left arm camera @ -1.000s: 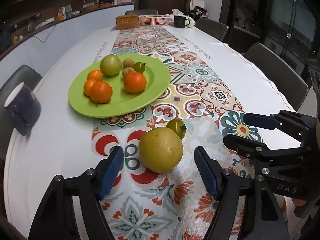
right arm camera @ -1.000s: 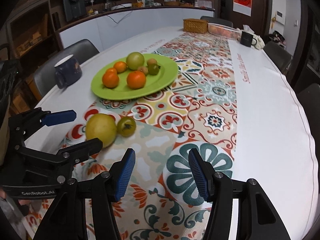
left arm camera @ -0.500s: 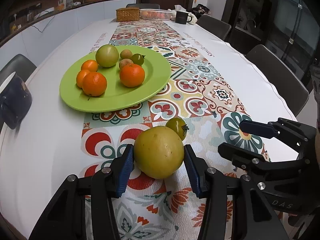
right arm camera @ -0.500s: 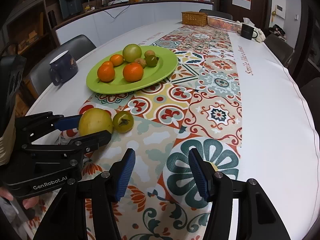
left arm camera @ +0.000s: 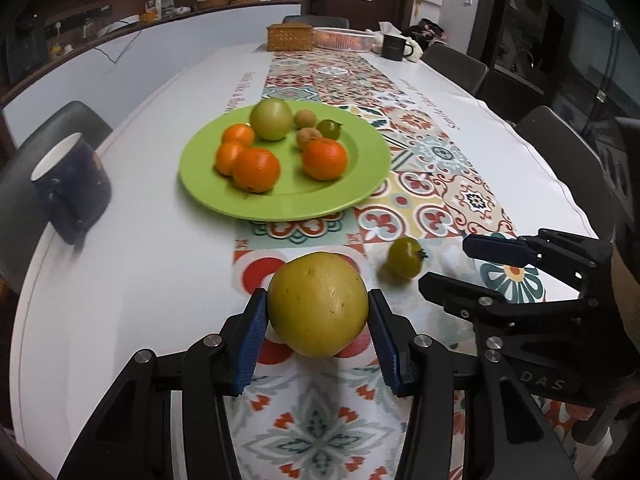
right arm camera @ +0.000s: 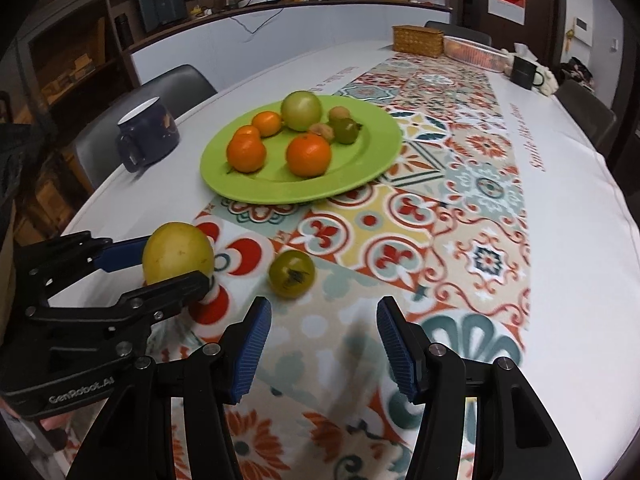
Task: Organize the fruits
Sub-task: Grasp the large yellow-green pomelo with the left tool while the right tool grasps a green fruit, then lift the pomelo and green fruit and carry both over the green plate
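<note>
My left gripper (left arm camera: 318, 334) is shut on a large yellow pear (left arm camera: 318, 304) and holds it just above the patterned runner; it also shows in the right wrist view (right arm camera: 178, 254). A small green tomato (left arm camera: 405, 263) lies on the runner to the right of the pear, and in the right wrist view (right arm camera: 291, 273) it lies just ahead of my right gripper (right arm camera: 324, 346), which is open and empty. A green plate (left arm camera: 360, 184) farther back holds several oranges, a green apple (left arm camera: 271, 119) and small fruits.
A dark blue mug (left arm camera: 72, 188) stands at the table's left edge. A wicker box (left arm camera: 290, 37), a clear tray and a black mug (left arm camera: 394, 47) stand at the far end. Chairs line both sides of the table.
My left gripper closed on the pear and lifted it slightly off the runner. The right gripper stayed open and moved nearer the green tomato.
</note>
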Tool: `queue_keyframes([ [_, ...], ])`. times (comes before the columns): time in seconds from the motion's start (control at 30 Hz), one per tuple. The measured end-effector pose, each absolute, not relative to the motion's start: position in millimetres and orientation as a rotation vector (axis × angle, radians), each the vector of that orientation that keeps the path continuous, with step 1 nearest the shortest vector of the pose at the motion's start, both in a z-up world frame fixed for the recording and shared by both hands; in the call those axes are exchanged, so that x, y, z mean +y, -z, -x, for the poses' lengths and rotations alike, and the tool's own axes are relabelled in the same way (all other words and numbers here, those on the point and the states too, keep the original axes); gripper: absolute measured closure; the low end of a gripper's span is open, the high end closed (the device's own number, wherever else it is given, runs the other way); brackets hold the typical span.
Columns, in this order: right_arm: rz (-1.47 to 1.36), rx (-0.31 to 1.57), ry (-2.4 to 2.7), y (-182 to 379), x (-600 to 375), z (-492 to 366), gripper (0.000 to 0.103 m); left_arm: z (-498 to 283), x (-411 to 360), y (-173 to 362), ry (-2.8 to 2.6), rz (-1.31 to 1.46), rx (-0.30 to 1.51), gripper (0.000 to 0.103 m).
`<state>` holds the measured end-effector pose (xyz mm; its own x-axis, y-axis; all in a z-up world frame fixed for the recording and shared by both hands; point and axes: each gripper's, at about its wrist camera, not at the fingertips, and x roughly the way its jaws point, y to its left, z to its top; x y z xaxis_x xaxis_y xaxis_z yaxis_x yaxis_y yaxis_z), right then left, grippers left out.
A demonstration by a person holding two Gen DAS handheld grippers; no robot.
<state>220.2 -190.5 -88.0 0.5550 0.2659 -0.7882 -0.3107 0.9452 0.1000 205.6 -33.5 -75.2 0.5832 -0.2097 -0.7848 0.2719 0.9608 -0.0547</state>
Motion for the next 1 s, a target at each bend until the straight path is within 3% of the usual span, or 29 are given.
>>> queue_keyframes([
  [0.17,0.08,0.931,-0.348,92,-177,-231,0.048,-209,-26,75,0.26,-0.067,0.907,0.054],
  [0.37,0.095,0.953,-0.349,99,-171,-242,0.061,-212,-23,76,0.259,-0.065,0.905,0.054],
  [0.47,0.094,0.966,-0.362,101,-169,-245,0.073,-212,-22,76,0.26,-0.062,0.905,0.054],
  [1.0,0.081,0.89,-0.361,75,-169,-224,0.073,-199,-20,54,0.275,-0.043,0.849,0.054],
])
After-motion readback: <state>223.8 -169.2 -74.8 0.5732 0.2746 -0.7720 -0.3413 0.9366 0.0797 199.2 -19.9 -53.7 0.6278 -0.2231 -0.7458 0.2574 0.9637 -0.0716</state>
